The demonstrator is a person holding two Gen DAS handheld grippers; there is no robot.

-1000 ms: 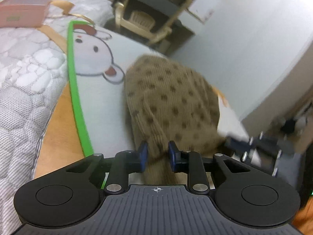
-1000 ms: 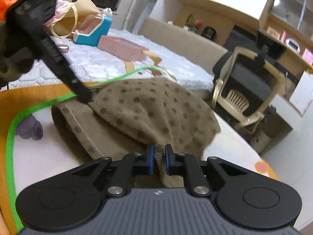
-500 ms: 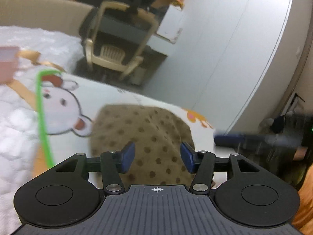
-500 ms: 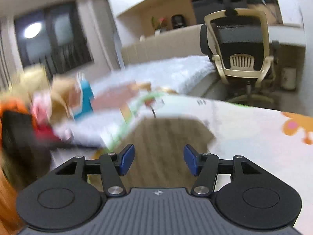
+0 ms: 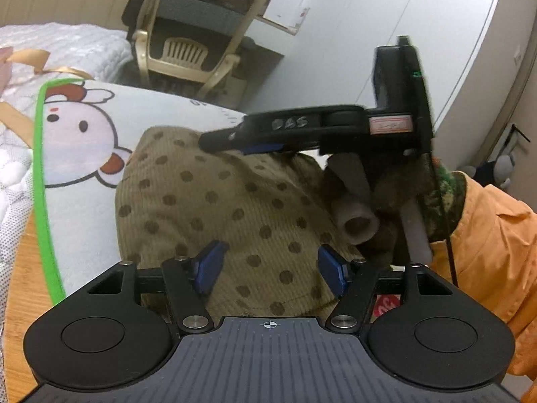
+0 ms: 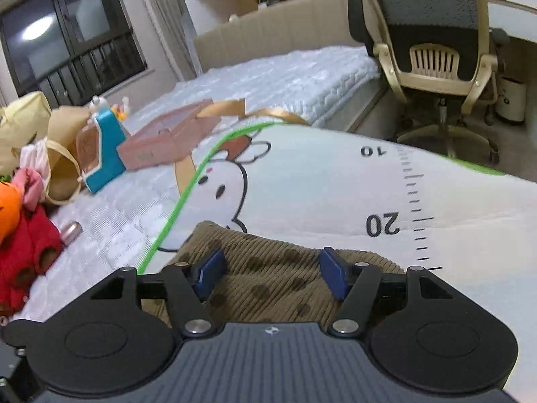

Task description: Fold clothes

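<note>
Both grippers released above the folded garment on the play mat.

The white cartoon-printed mat point(image 6: 335, 181) carried the brown dotted corduroy garment point(image 5: 218, 208), folded, beside its green border. The left gripper point(image 5: 270, 267) and right gripper point(image 6: 270, 273) each hovered over the garment, fingers spread wide, grasping nothing. Only the left view showed the right gripper from outside; only the right view showed the pink box point(image 6: 167, 137) beyond the mat.

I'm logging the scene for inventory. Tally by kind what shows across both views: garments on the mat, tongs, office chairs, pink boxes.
Brown dotted garment: 1
Tongs: 2, left tongs and right tongs, both open
Office chair: 1
Pink box: 1
Total: 5
</note>
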